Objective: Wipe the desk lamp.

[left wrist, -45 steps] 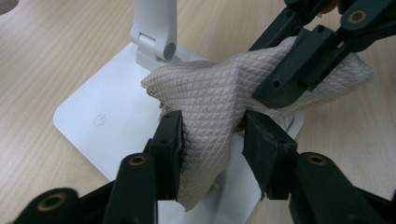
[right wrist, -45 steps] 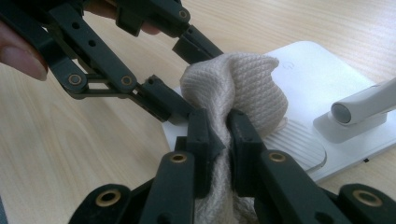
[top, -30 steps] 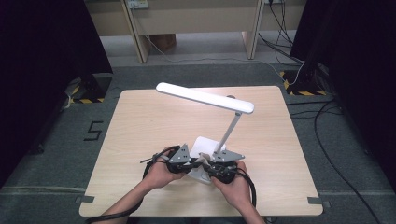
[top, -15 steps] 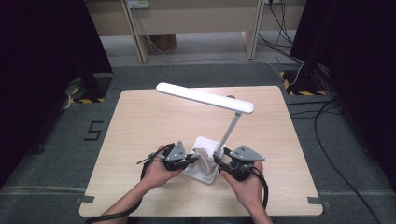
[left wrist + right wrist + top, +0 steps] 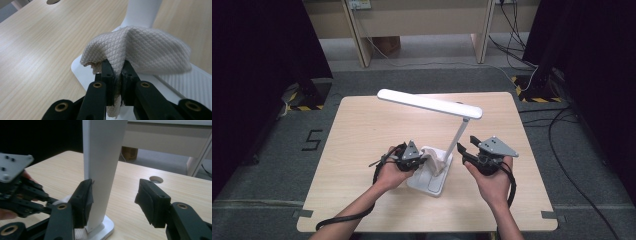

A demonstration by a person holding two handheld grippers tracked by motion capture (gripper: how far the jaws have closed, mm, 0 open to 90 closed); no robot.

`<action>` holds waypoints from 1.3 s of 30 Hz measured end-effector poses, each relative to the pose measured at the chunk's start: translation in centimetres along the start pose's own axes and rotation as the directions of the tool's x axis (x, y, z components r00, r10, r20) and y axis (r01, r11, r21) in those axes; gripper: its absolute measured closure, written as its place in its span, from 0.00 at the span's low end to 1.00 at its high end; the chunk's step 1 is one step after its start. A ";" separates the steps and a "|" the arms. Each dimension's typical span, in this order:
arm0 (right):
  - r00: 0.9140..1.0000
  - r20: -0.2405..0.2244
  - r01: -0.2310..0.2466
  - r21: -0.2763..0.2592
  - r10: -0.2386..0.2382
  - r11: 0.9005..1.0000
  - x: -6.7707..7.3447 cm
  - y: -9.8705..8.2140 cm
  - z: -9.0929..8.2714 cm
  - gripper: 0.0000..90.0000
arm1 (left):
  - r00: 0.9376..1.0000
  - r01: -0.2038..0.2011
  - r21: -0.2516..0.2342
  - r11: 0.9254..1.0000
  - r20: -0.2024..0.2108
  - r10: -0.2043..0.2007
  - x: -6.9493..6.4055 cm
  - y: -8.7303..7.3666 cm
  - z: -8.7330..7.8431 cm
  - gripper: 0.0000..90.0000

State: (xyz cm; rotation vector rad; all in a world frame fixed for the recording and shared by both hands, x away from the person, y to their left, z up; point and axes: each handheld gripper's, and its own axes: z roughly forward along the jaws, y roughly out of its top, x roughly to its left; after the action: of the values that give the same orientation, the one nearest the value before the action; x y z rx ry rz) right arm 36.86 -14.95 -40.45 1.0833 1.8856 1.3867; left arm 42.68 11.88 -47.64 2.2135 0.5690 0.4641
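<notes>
Beige quilted cloth is clamped between the closed jaws of the left gripper, and its loose part is draped over the flat white rectangular base of a white desk lamp. In the left gripper view a fold of the cloth is seen pinched at the jaw tips, while the rest is spread across the base, just before the foot of the lamp's stem. The base is set on the light wood-grain table, nearer its near edge than its far edge and roughly midway between the left and right edges. The slanted white stem is carried up from the base to a long flat lamp head, which is stretched toward the table's far left part.

The right gripper is held just right of the stem, off the tabletop. Its jaws have just been opening and are seen spread wide in the right gripper view; the stem is seen beyond the left jaw, with no grip on it, and nothing is held. The left gripper is also seen at the left edge of that view.

A round cable hole is cut in the table near its far edge.
</notes>
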 end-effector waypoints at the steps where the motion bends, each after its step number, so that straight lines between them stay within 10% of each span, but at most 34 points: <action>1: 1.000 -0.009 -0.007 -0.003 0.007 1.000 -0.1 -0.1 0.1 0.50 | 1.000 0.001 0.002 1.000 -0.001 -0.001 0.0 0.2 0.3 0.92; 28: 0.988 -0.146 0.058 0.013 -0.056 0.998 0.1 0.3 3.2 0.49 | 1.000 0.020 0.091 0.996 -0.011 -0.019 0.2 1.8 3.8 0.92; 39: 0.990 -0.133 0.033 -0.014 -0.035 0.999 -0.1 0.0 3.3 0.61 | 1.000 -0.009 0.089 0.996 -0.027 0.011 -0.3 1.6 3.9 0.92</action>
State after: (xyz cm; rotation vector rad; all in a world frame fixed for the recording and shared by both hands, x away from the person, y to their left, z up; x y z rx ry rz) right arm 39.60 -13.42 -41.54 0.9697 1.9781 1.4815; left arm 44.75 8.43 -48.88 2.2992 0.6036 0.4830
